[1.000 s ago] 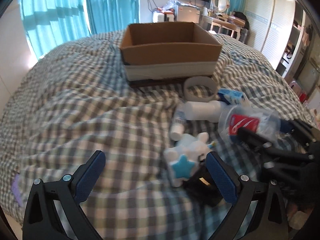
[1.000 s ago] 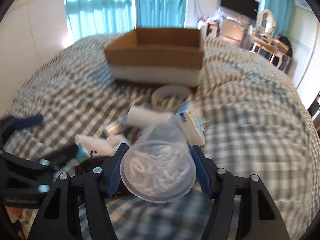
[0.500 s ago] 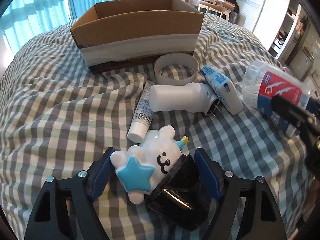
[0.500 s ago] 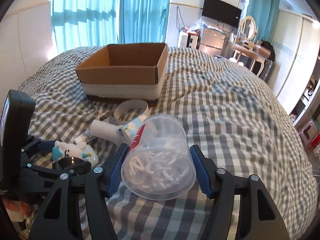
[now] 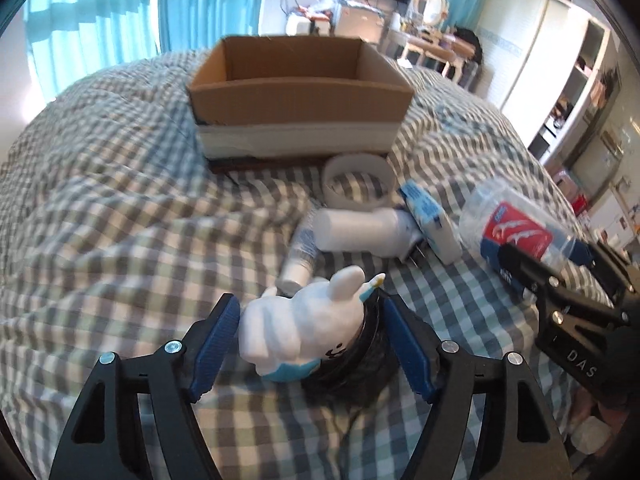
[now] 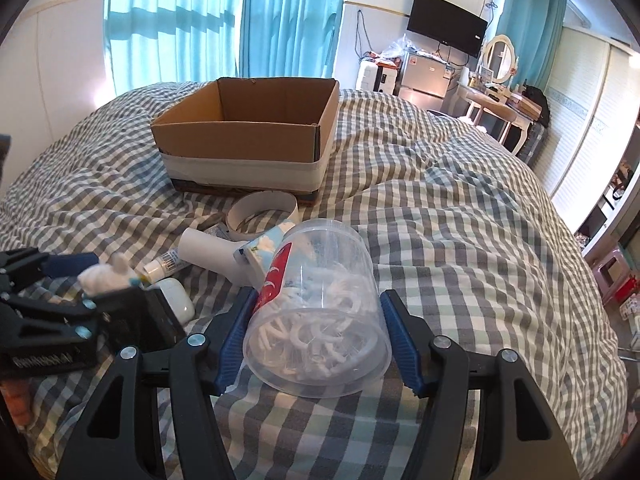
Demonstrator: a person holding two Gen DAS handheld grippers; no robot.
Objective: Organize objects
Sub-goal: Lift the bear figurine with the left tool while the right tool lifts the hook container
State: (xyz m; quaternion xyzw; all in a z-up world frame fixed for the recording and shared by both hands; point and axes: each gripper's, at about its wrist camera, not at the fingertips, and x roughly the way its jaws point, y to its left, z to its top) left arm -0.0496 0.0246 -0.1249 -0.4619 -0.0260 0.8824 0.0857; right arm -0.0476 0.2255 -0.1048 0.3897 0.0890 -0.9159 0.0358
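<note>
My left gripper is shut on a white bear toy with a black base and holds it above the checked bed. My right gripper is shut on a clear plastic jar of floss picks with a red label, also seen at right in the left wrist view. An open cardboard box stands on the bed ahead, empty as far as I see; it also shows in the right wrist view. The left gripper and toy show at left in the right wrist view.
On the bed in front of the box lie a white tape ring, a white cylinder with plug prongs, a small tube, a blue-white packet and a white earbud case. Furniture stands beyond the bed.
My left gripper has closed on the bear toy and lifted it, tilting it over. My right gripper keeps holding the jar, raised off the bed.
</note>
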